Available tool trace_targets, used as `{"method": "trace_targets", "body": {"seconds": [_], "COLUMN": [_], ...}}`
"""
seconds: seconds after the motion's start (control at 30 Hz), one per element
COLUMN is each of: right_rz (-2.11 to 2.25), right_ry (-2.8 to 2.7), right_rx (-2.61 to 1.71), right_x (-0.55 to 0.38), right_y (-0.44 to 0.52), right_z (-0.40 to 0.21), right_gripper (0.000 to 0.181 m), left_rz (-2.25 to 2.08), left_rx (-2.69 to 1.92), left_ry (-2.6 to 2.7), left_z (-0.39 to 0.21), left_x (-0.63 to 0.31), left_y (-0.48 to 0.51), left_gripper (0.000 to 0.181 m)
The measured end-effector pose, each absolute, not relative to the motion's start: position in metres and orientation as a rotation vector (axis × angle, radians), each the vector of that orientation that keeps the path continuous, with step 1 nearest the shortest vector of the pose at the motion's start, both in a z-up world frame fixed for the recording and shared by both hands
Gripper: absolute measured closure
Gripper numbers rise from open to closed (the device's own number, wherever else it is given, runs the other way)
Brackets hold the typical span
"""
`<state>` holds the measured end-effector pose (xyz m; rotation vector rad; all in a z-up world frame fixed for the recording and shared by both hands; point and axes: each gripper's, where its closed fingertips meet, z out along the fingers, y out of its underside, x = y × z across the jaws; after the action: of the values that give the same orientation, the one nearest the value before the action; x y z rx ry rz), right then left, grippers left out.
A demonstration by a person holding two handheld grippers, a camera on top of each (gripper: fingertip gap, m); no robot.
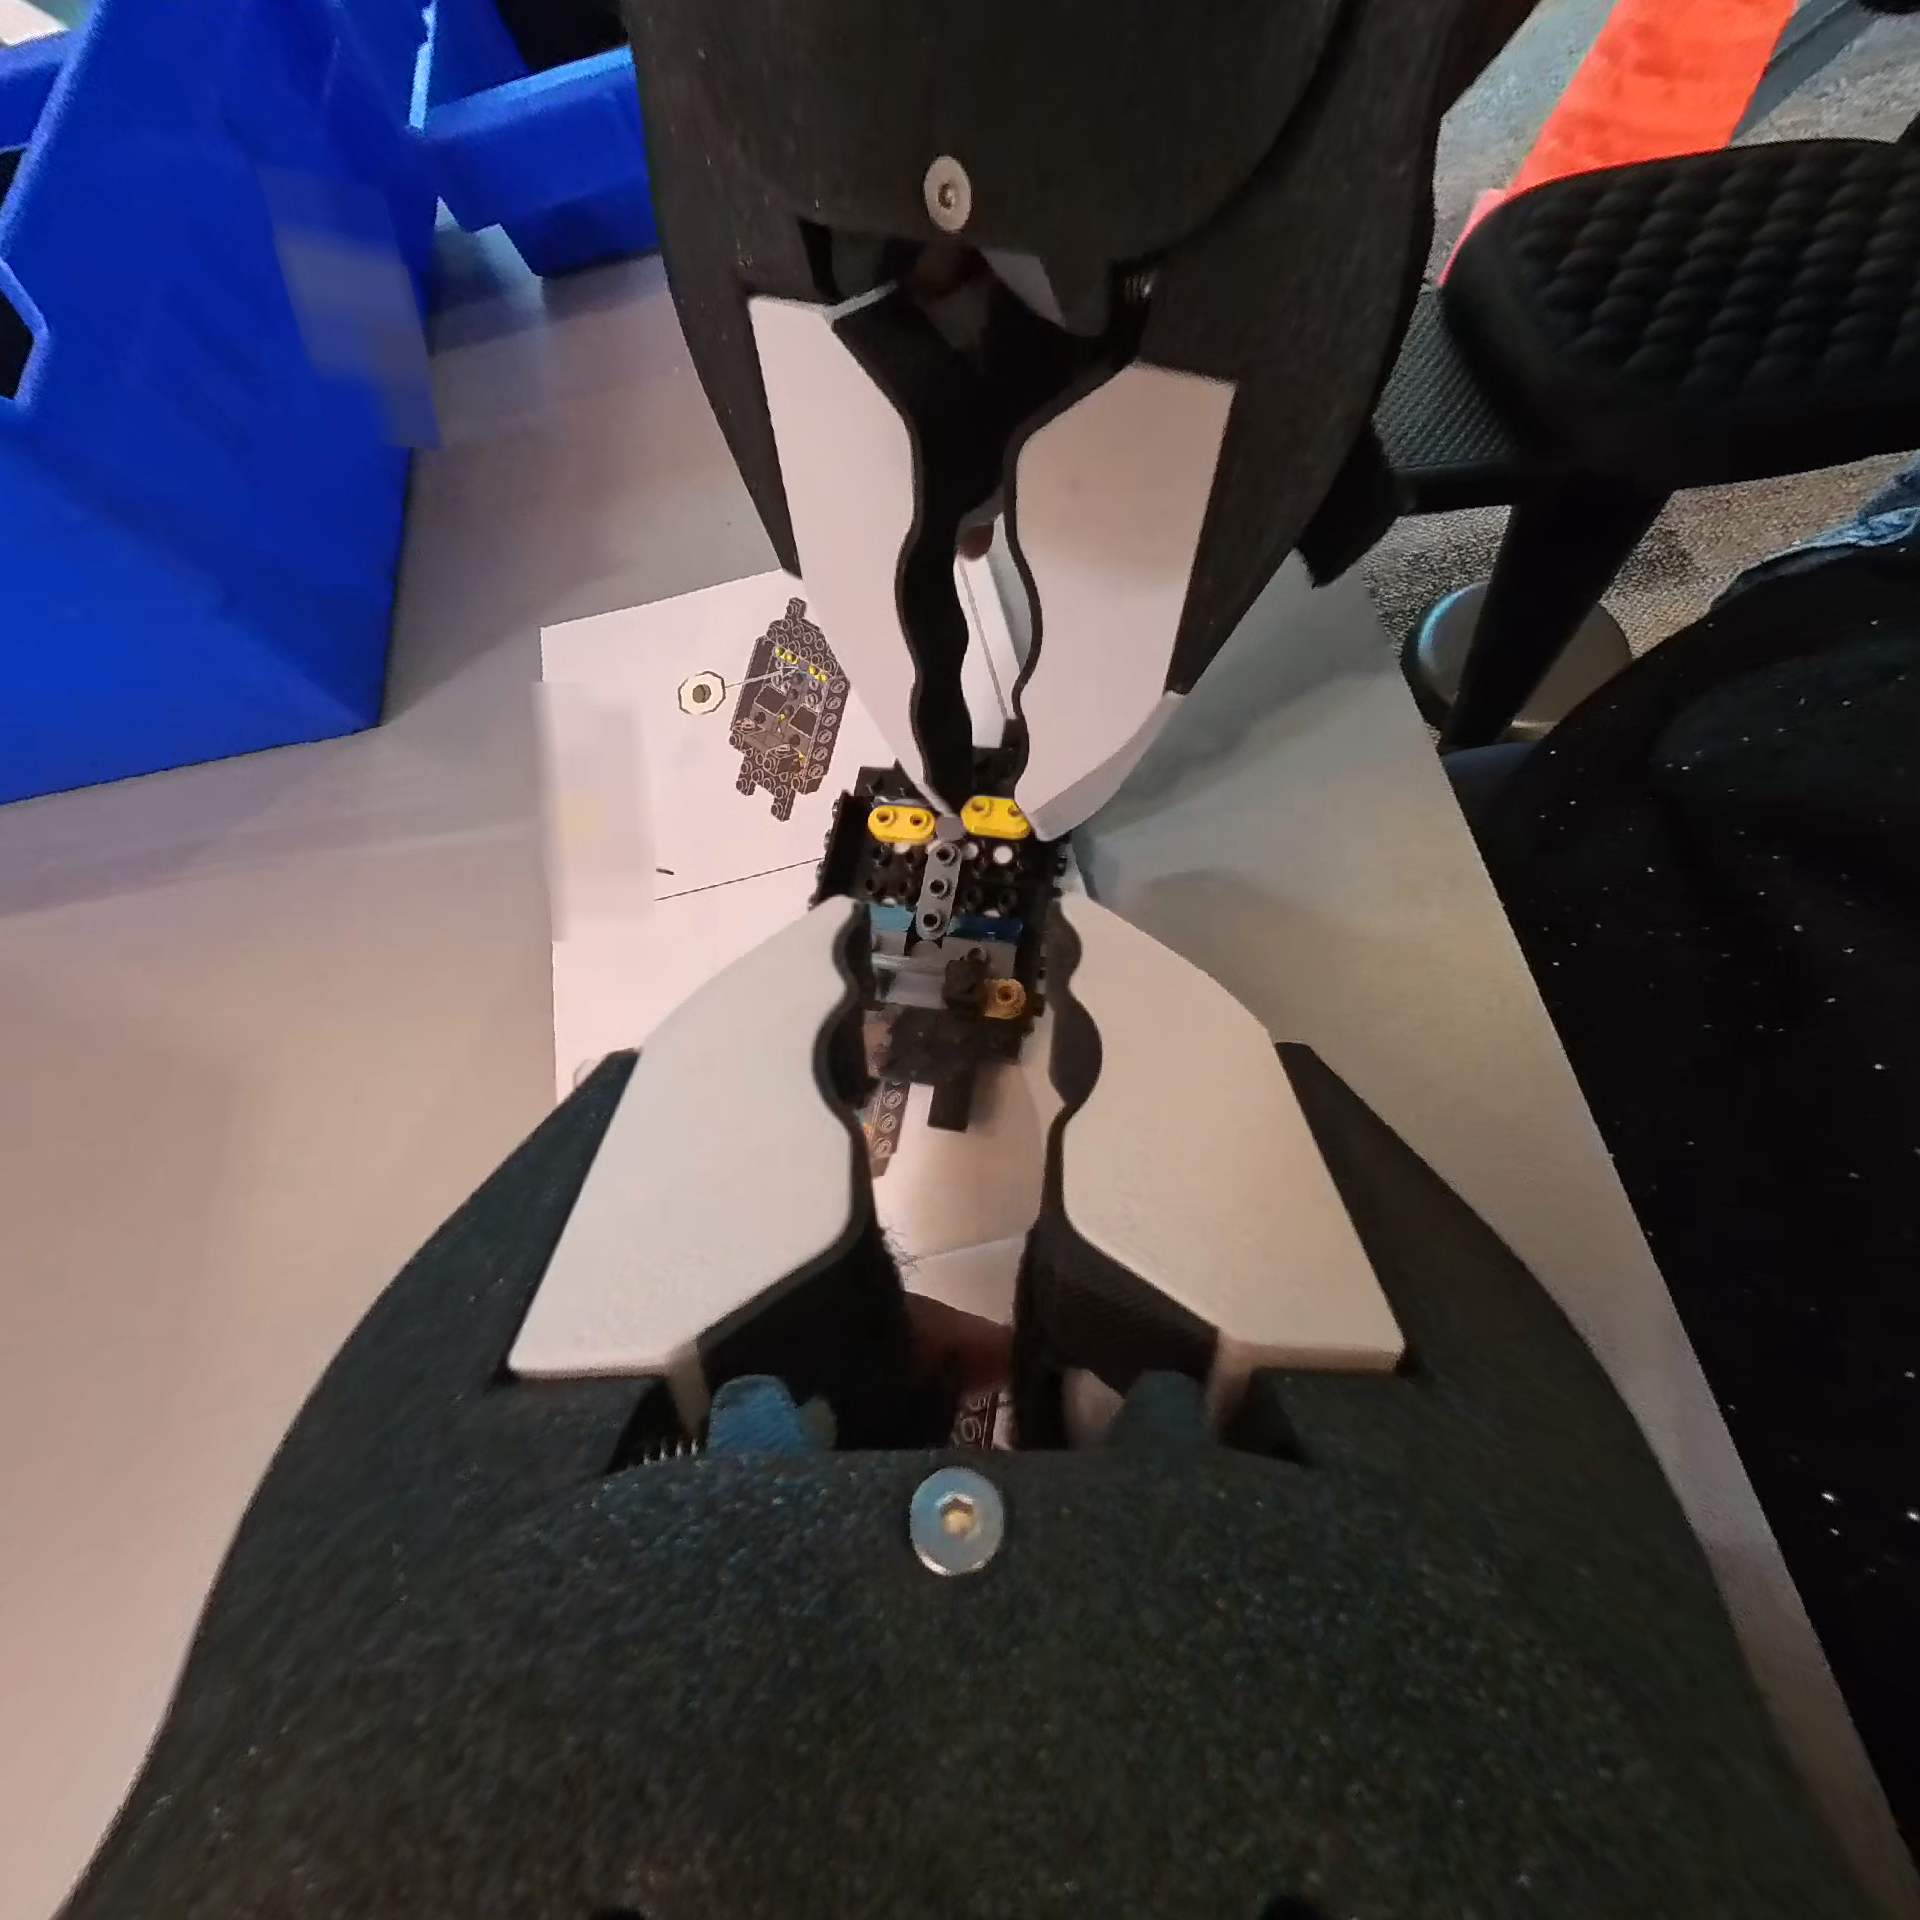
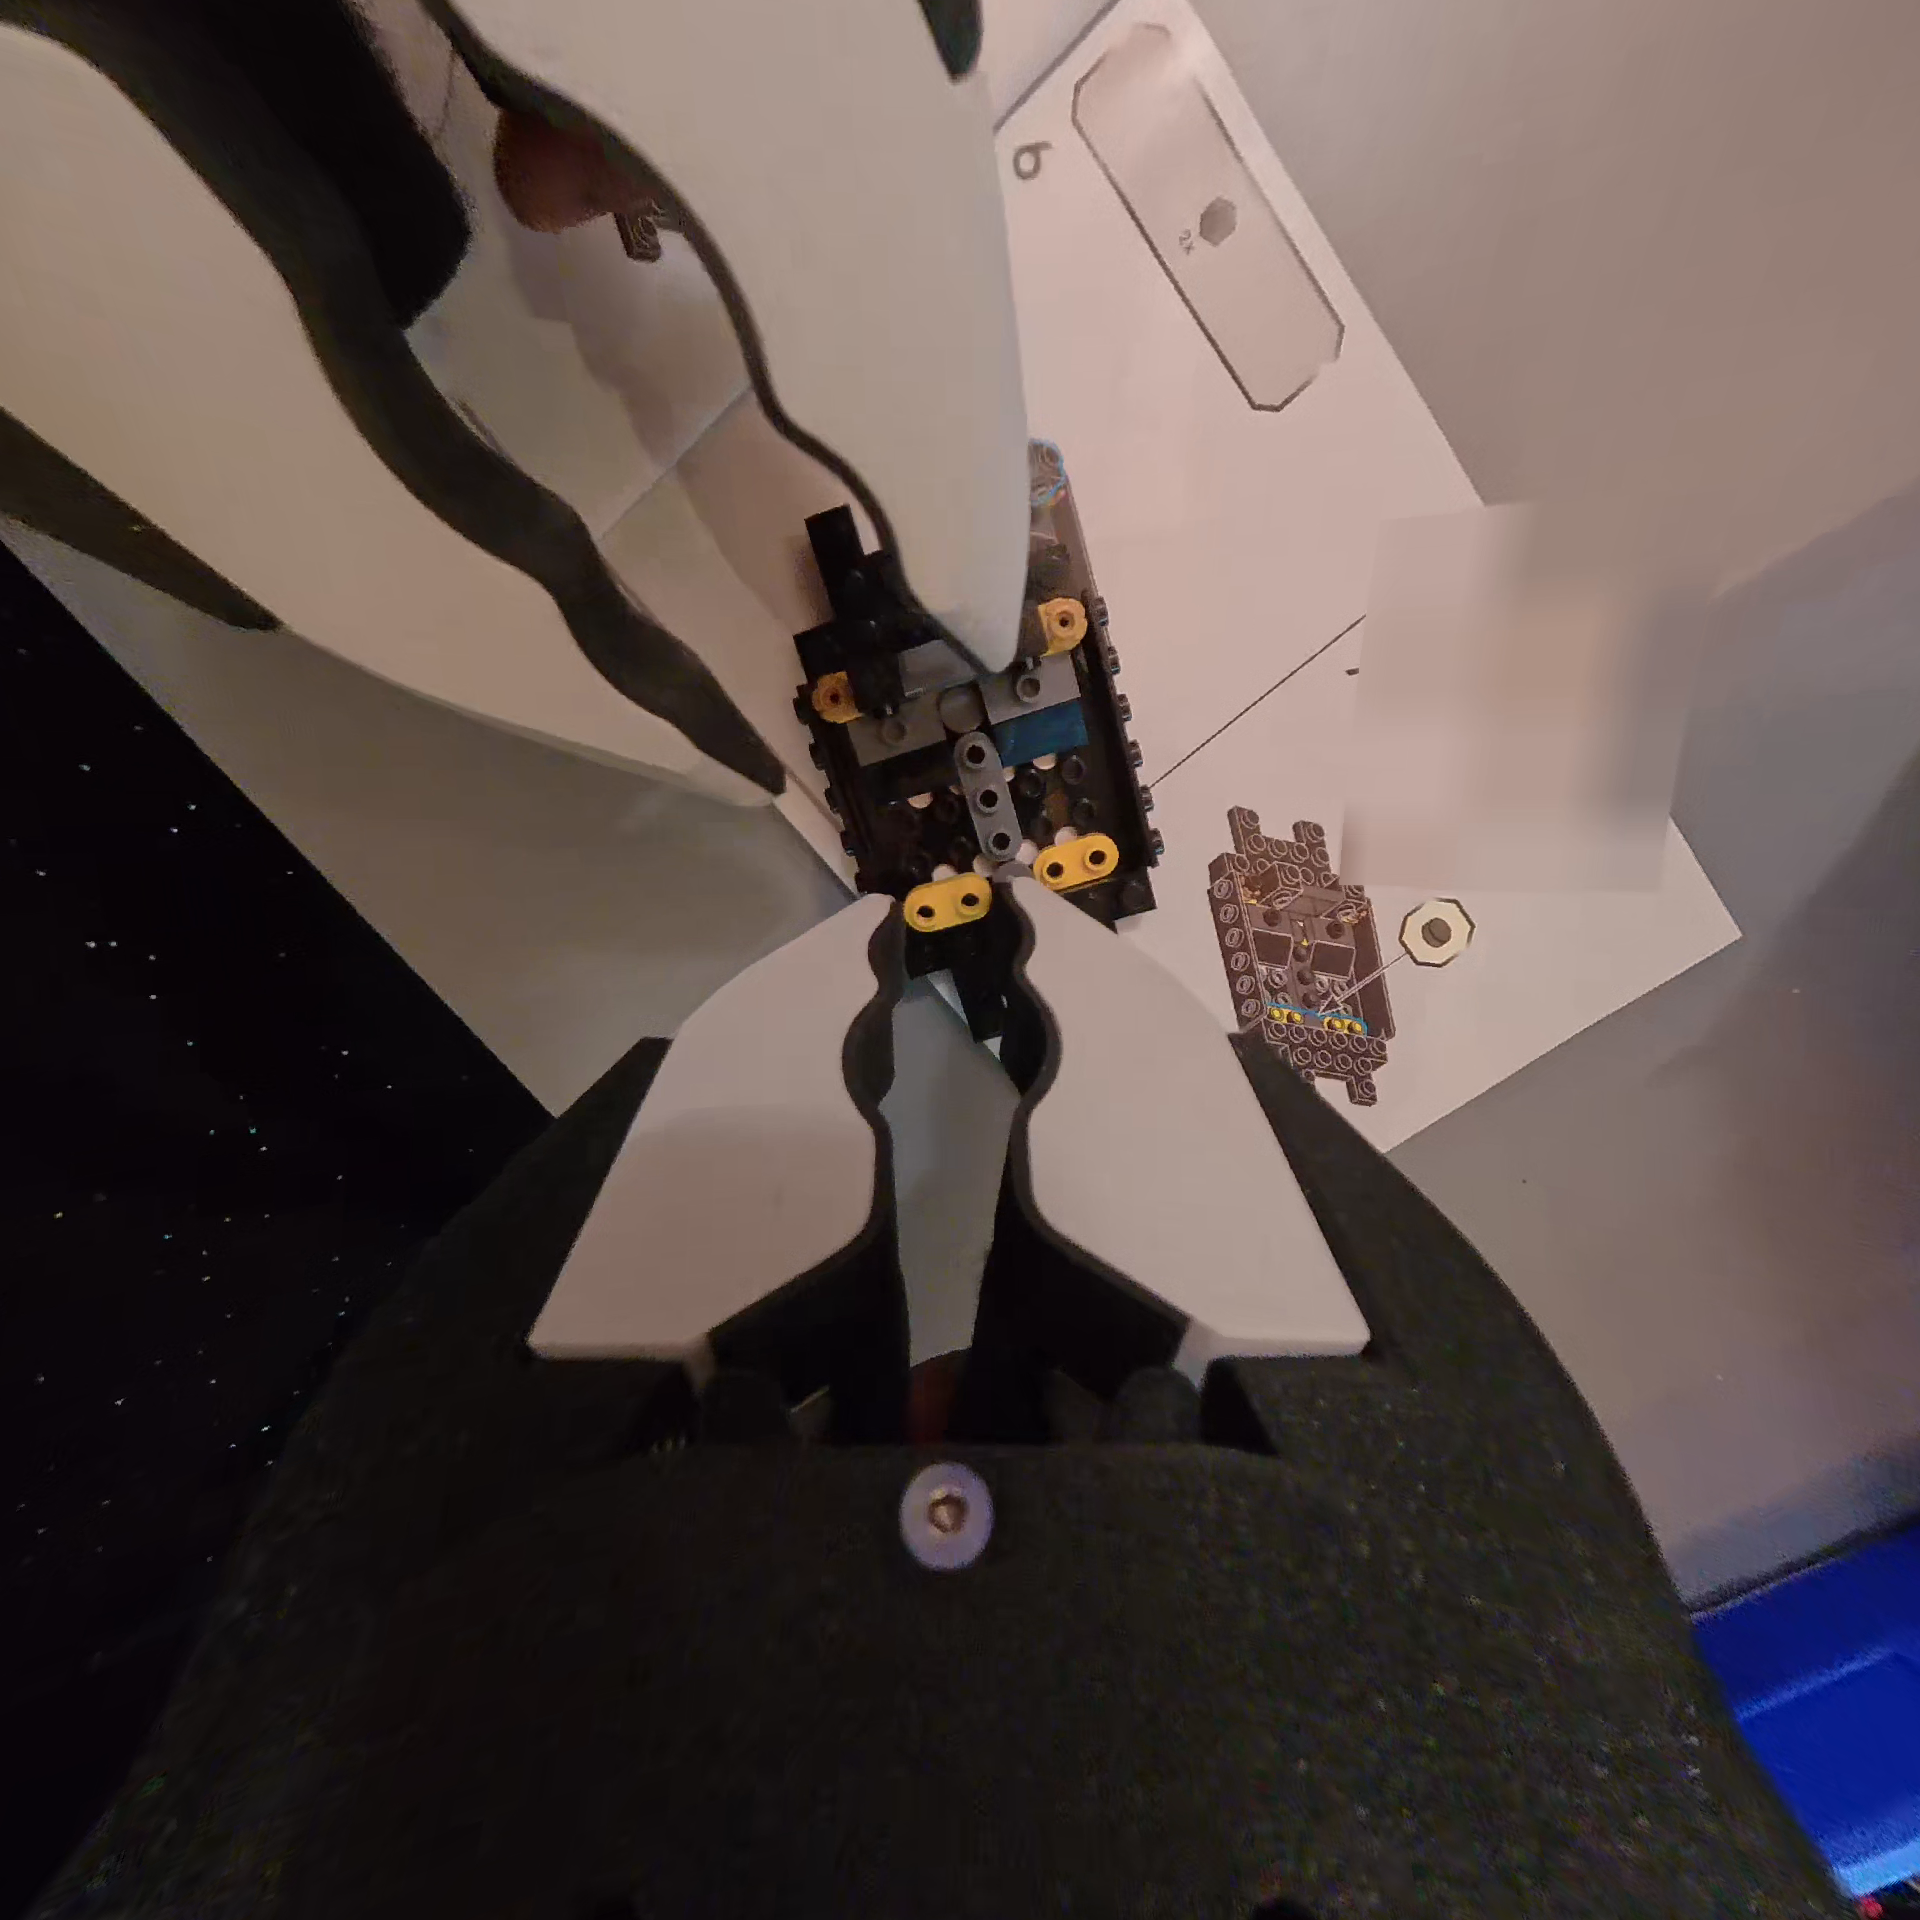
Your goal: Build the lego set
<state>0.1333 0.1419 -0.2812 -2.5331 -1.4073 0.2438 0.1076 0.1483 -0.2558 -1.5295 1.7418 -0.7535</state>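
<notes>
We hold the black lego chassis (image 1: 940, 914) between the two grippers so it stays put over the instruction sheet (image 1: 665, 748) on the bench (image 1: 208, 1143) while a part goes in. Our left gripper (image 1: 951, 925) has its fingers clamped on the chassis's flanks — steadying it. The right gripper (image 2: 951, 914) meets it head-on, fingers nearly closed at the end with the two yellow plates (image 2: 1075, 860); whether they pinch a small piece, we cannot tell.

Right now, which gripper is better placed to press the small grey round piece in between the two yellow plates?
Right. The right gripper has its tips at the small grey round piece between the two yellow plates, while the left gripper is clamped around the black lego model, steadying it.
</notes>
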Motion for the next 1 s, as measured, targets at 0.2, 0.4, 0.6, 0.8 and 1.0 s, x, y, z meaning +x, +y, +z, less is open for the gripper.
{"method": "trace_targets", "body": {"seconds": [0.2, 0.4, 0.6, 0.8, 1.0], "right_rz": [0.192, 0.210, 0.290, 0.318, 0.305], "right_ry": [-1.449, -1.446, -1.415, -1.392, -1.411], "right_rx": [-2.547, -2.577, -2.601, -2.614, -2.476], "right_x": [0.135, 0.134, 0.132, 0.135, 0.144], "right_y": [0.140, 0.139, 0.137, 0.139, 0.148], "right_z": [-0.284, -0.284, -0.283, -0.283, -0.265], "right_gripper": [0.165, 0.163, 0.160, 0.158, 0.176], "left_rz": [-0.736, -0.736, -0.725, -0.722, -0.706], "left_rx": [-1.525, -1.526, -1.529, -1.534, -1.534], "left_ry": [1.765, 1.763, 1.771, 1.774, 1.784], "left_z": [-0.259, -0.259, -0.261, -0.262, -0.265], "left_x": [0.109, 0.108, 0.108, 0.107, 0.107], "left_y": [0.147, 0.147, 0.147, 0.148, 0.148], "left_gripper": [0.151, 0.150, 0.150, 0.150, 0.152]}}
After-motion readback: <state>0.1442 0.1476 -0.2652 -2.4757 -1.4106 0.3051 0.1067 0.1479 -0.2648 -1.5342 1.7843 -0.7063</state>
